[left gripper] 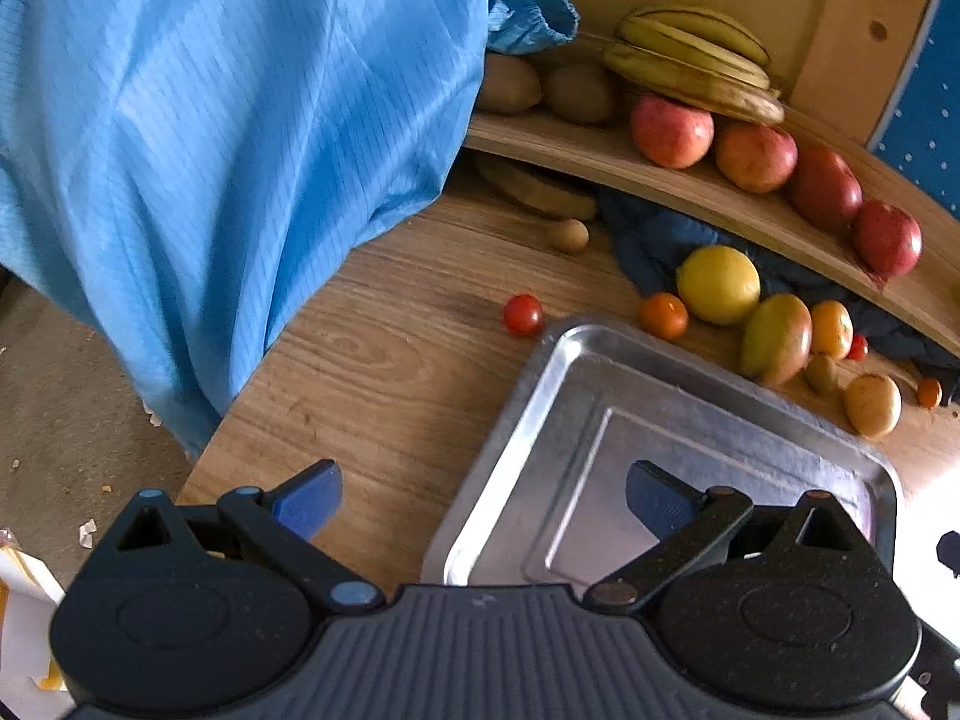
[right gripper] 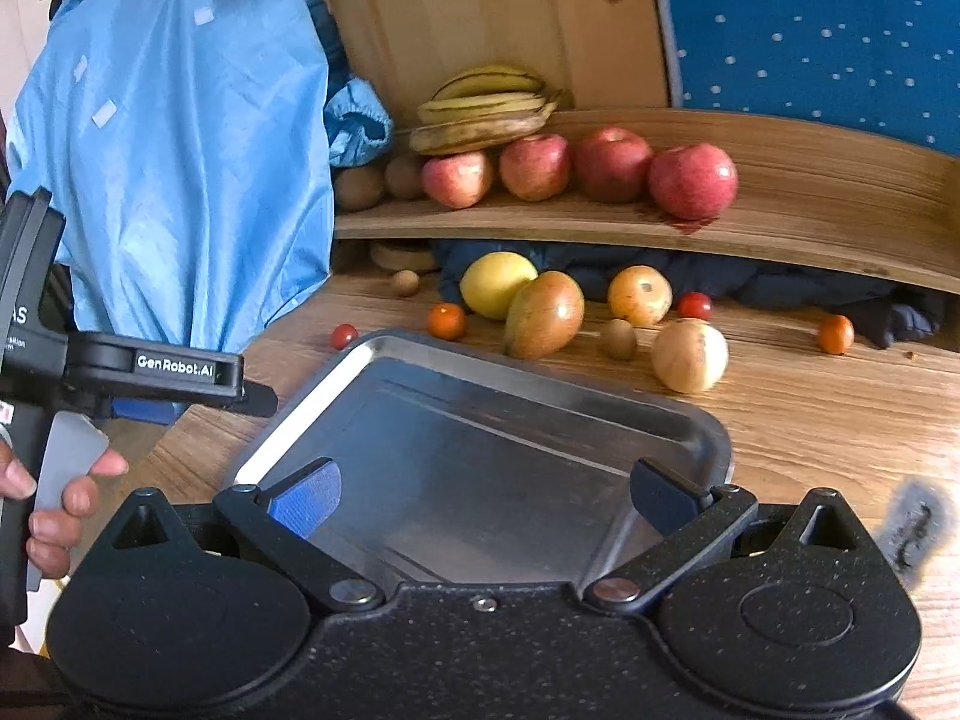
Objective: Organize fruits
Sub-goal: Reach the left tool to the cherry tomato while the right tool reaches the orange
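An empty metal tray (left gripper: 600, 372) (right gripper: 540, 384) lies on the wooden table. Beyond it lie loose fruits: a yellow lemon (left gripper: 717, 283) (right gripper: 497, 283), a mango (left gripper: 775, 338) (right gripper: 545, 313), small oranges (left gripper: 662, 315) (right gripper: 446, 321), cherry tomatoes (left gripper: 522, 314) (right gripper: 344, 336) and a pale round fruit (right gripper: 689, 355). Red apples (left gripper: 672, 129) (right gripper: 692, 180), bananas (left gripper: 690, 60) (right gripper: 486, 111) and kiwis (left gripper: 579, 93) sit on a raised wooden shelf. My left gripper (left gripper: 483, 495) is open over the tray's near left edge. My right gripper (right gripper: 486, 495) is open over the tray's near part. Both are empty.
A blue shiny garment (left gripper: 228, 138) (right gripper: 180, 168) hangs at the table's left edge. A dark blue cloth (left gripper: 660, 240) lies under the shelf (left gripper: 690, 192). The left hand-held gripper body (right gripper: 120, 366) shows at the left in the right wrist view.
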A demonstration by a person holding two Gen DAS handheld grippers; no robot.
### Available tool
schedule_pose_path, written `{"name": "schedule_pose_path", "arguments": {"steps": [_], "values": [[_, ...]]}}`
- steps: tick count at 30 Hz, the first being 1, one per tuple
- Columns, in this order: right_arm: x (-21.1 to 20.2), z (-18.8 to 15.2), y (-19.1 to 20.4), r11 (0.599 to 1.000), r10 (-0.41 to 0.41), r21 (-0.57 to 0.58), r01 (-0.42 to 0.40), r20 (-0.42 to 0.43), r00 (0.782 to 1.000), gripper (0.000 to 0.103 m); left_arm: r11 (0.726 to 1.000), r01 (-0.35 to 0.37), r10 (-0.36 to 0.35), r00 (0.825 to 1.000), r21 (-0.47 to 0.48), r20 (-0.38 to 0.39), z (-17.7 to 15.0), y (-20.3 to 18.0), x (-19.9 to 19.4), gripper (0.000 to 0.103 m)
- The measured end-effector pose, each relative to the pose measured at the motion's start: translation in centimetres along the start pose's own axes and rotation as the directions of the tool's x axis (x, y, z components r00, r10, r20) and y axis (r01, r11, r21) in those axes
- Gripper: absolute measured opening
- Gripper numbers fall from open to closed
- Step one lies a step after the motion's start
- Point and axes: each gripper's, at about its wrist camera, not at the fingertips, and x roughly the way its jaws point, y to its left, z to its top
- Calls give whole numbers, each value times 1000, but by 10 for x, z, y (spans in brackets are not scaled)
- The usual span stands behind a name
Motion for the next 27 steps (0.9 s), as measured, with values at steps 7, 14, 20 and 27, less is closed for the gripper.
{"name": "schedule_pose_path", "arguments": {"steps": [7,14,20,27], "values": [[24,19,16,1000,-11,1,11,-23,1000,102,998,62,-62,998,12,-24,29,23,26,102],[55,37,33,999,-39,16,40,-46,998,101,994,100,-98,994,49,-57,58,37,56,102],[82,48,44,998,-60,25,61,-62,996,94,989,139,-132,986,59,-106,75,44,83,102],[111,63,57,995,-97,18,98,-73,993,88,979,192,-180,972,67,-152,85,46,107,99]]}}
